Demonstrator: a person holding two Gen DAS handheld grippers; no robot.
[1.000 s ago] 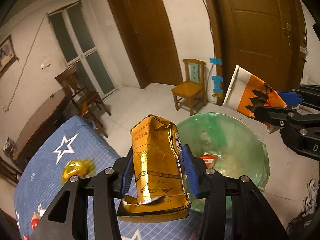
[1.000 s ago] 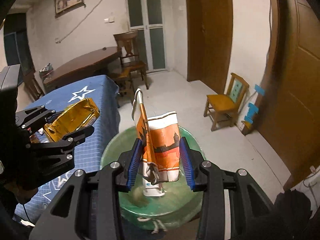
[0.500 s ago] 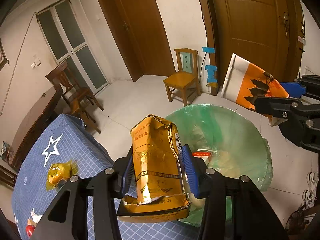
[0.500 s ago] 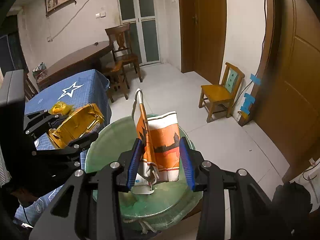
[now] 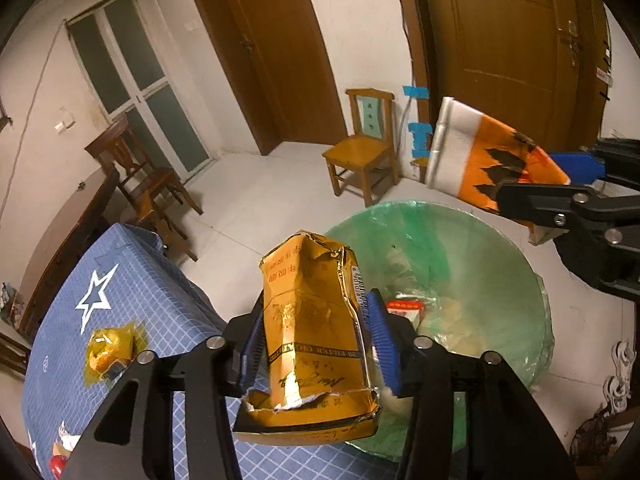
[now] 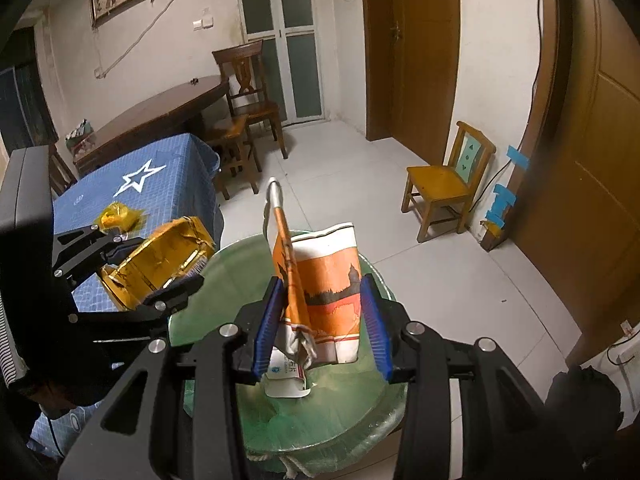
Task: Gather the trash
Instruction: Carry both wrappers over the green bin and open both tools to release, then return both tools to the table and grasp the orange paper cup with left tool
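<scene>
Jaws of the left gripper have just been opening around a torn gold carton, with the right pad showing a gap. Jaws of the right gripper are also easing open, an orange-and-white packet standing loosely between them above the green-lined bin.

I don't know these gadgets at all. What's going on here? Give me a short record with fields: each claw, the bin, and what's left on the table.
left gripper: jaws have just been opening around a torn gold packet, at the bin's near edge
right gripper: jaws have just been opening; an orange-and-white wrapper stands between them, above the bin
bin: lined with a green bag, some trash already inside
table: blue star-print cloth; a crumpled yellow wrapper lies on it
</scene>
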